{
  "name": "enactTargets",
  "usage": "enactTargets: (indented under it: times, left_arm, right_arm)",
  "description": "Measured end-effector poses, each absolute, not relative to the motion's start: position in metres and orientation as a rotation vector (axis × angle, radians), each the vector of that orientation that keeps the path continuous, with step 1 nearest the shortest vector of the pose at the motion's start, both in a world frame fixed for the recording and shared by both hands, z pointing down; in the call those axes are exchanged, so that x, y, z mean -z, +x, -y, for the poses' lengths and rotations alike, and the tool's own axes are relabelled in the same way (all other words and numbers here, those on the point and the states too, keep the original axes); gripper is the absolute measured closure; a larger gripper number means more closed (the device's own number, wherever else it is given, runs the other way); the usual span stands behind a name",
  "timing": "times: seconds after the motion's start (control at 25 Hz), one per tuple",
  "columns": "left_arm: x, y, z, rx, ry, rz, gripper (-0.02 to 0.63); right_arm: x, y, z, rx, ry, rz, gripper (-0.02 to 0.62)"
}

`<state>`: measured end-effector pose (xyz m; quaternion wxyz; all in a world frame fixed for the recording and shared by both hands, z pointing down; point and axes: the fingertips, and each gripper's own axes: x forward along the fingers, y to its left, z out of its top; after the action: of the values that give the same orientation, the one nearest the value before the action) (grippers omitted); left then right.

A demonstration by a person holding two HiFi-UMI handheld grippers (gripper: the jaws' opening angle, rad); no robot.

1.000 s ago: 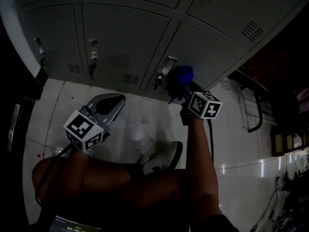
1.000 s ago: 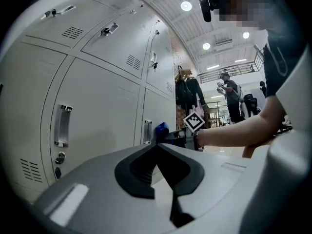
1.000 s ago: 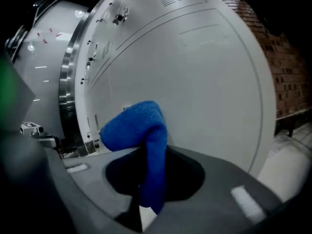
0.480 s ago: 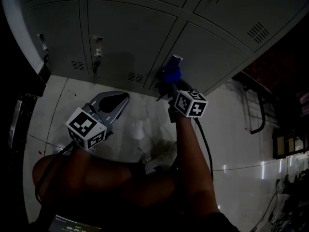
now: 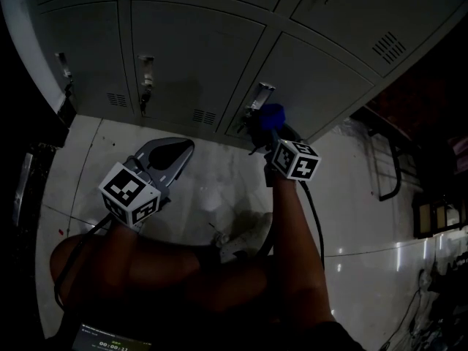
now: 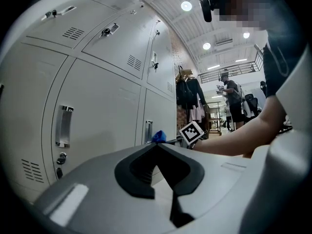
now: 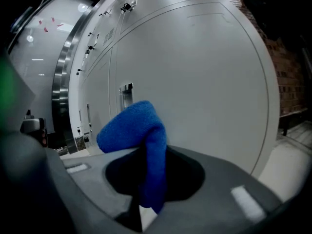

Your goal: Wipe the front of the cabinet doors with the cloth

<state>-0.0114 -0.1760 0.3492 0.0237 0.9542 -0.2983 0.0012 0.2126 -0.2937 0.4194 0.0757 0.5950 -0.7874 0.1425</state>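
Your right tongs (image 5: 269,129) are clamped on the blue cloth (image 5: 273,112); in the right gripper view the cloth (image 7: 141,130) rises out of the slot between the two jaws, folds over at the top and bulges off to the left, while a strip of it hangs down through the dark opening; the jaws are pressed in on that strip.

The cloth is held up close to the grey cabinet doors (image 5: 190,57), low on the door at the right (image 5: 322,72) and just beside its metal handle (image 5: 260,93); whether the cloth is actually touching the door, you cannot tell from these views; in the right gripper view the handle (image 7: 126,94) stands just above and behind the top of the cloth.

Your left tongs (image 5: 183,151) are pressed together with nothing between them; the left gripper view shows the two jaws meeting at the tip; they hang over the pale floor (image 5: 219,189), down and to the left of the cloth and well apart from it, pointing toward the bottom of the middle door.

From the left gripper view the cloth (image 6: 158,136) shows just beyond the closed tips, with the marker cube (image 6: 191,132) of the right tongs beside it.
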Motion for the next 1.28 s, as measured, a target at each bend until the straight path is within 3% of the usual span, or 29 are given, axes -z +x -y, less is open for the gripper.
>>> enactTargets:
  times: [0.68, 1.04, 1.28]
  left_arm:
    - [-0.351, -0.011, 0.175, -0.005, 2.953, 0.912, 0.601]
    - [-0.35, -0.01, 0.174, -0.008, 2.949, 0.91, 0.601]
    - [-0.355, -0.011, 0.176, -0.02, 2.963, 0.909, 0.601]
  right_arm:
    - [-0.424, 0.299, 0.277, -0.179, 2.085, 2.014, 0.526]
    - [-0.438, 0.36, 0.262, -0.322, 2.288, 1.862, 0.526]
    - [-0.441, 0.363, 0.26, -0.382, 2.323, 1.853, 0.526]
